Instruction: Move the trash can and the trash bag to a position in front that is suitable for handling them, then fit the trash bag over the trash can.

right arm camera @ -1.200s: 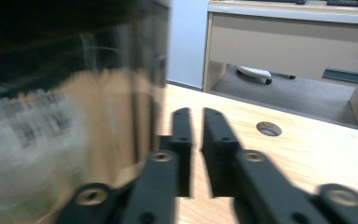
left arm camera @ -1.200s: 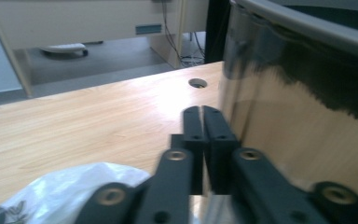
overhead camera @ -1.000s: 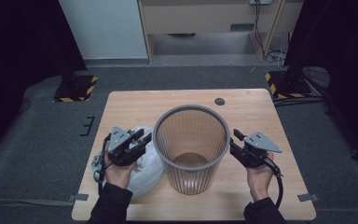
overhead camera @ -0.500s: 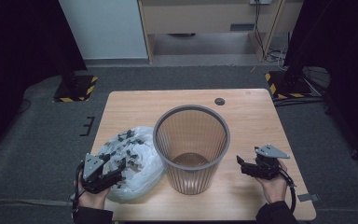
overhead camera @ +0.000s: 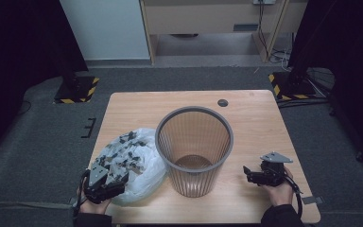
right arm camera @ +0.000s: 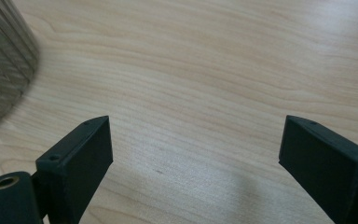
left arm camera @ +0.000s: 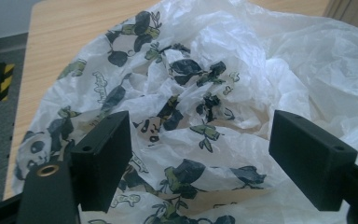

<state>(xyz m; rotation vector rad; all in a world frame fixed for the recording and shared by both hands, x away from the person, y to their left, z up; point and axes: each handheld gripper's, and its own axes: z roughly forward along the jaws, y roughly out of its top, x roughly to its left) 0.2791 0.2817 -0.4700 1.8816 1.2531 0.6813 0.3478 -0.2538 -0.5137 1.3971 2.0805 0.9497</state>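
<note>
Bag: crumpled white plastic bag printed with pandas and dark leaves [overhead camera: 131,163], lying in a loose heap on the near left of the light wooden table [overhead camera: 179,101], its right edge just beside or touching the bin; I cannot tell which.
Bin: tall grey ribbed plastic wastebasket [overhead camera: 194,150], upright at the middle of the table, nothing lining it.
Left gripper: black left gripper [overhead camera: 108,176] sits low at the near edge of the bag. Its jaws have just been opening and stand wide apart; in the left gripper view the printed film [left arm camera: 186,116] lies ahead of and below them, with nothing pinched.
Right gripper: black right gripper [overhead camera: 255,176] rests low over bare wood to the right of the bin, well apart from the bag. Its jaws have just been opening too, and only table grain [right arm camera: 200,93] shows between them.
Feel of the bag: looks very light, thin and limp, likely slippery, and easy to tear if tugged hard. It will not keep a shape and should drag rather than lift cleanly.
Where to grip: I would pinch a raised fold or the mouth's hem, through a single layer if it can be found, not the flat middle.
Small extra: dark round cap [overhead camera: 223,102] near the far edge of the table.
</note>
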